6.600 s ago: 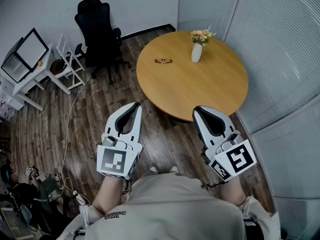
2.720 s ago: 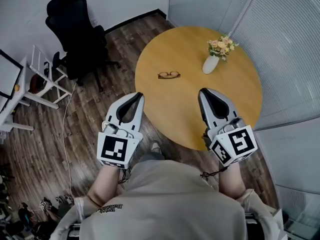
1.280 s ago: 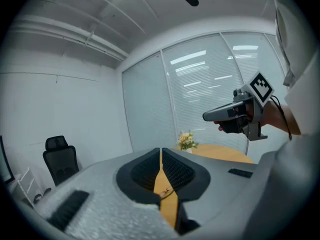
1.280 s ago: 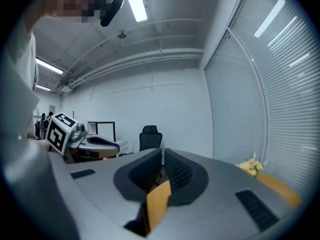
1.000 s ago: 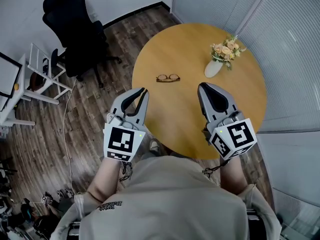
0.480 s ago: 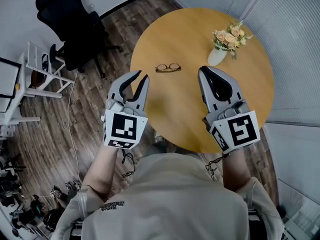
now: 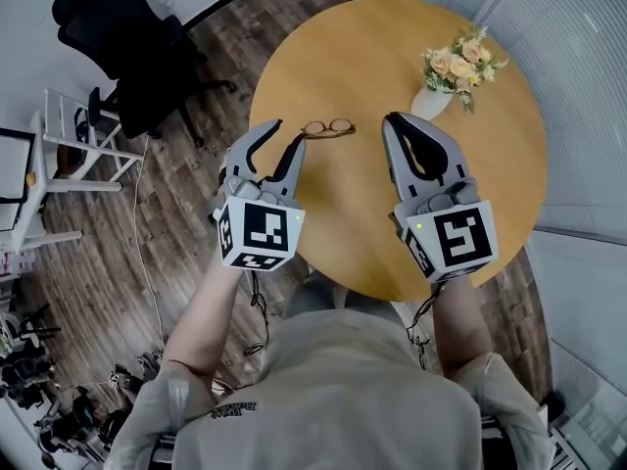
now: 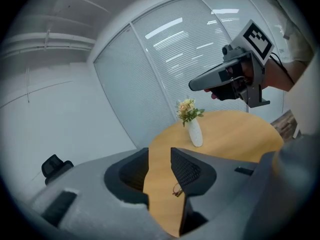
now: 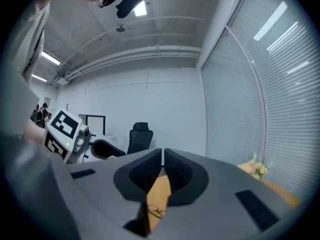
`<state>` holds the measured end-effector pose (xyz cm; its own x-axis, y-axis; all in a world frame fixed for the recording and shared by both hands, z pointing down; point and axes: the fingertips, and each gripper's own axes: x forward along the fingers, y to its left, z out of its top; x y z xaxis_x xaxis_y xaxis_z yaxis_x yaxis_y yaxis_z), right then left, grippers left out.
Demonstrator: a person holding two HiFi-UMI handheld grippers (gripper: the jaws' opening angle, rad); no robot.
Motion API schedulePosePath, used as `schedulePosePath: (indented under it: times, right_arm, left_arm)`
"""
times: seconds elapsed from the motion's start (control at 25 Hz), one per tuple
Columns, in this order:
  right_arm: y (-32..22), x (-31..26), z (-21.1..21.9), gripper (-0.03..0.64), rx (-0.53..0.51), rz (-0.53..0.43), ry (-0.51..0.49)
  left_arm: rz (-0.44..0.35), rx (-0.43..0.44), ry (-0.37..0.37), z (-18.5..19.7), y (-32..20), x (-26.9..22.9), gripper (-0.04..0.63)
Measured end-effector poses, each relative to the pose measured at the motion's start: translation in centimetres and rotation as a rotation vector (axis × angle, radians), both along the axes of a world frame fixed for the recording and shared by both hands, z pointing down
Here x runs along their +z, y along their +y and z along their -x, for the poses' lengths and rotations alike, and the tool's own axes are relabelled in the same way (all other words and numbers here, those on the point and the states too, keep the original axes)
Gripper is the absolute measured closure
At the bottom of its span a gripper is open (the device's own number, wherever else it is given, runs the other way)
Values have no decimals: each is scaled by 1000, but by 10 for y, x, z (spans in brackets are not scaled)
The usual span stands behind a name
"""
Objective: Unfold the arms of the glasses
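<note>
Two changes: left claw (image 7: 286, 131) and right claw (image 7: 391, 118) have closed in over the desk (image 7: 362, 213), and the left's jaws have just been opening, with nothing between them. Right claw is closed and empty. Glasses (image 7: 327, 127) lie untouched on the desk just beyond the left claw, so a grasp likely comes next.

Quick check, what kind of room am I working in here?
Most likely an office meeting room: a round wooden table, a black swivel chair on the wood floor, and glass partition walls covered by blinds.
</note>
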<state>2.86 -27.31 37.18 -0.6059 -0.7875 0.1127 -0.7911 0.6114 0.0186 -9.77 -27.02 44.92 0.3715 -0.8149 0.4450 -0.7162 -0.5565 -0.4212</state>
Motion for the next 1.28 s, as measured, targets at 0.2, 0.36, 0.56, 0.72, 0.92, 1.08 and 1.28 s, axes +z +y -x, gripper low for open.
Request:
schedulePosePath:
  times: [0.2,0.36,0.56,0.72,0.92,1.08,1.28]
  right_arm:
    - [-22,23,4,580,16,32,8]
    - [-37,50,9,580,19,62,10]
    - [-50,94,13,580,21,131,24]
    - [-61,132,9,580,47,176,81]
    - [-68,170,1,580,69,240,95]
    - [-67,188,0,580,74,272,90]
    - [-66,204,-6,580,91,302,76]
  left_arm:
    - [92,-2,-5,0,-26,50,459]
    - [127,-9,-35,3,-44,91,459]
    - [144,-6,-93,3,-58,141,459]
    - [188,15,-114,-2,-68,178,459]
    - [221,61,-173,-12,-78,219,459]
    - [266,82,-207,-15,-76,248,459]
    - [278,107,-272,-21,-79,276,459]
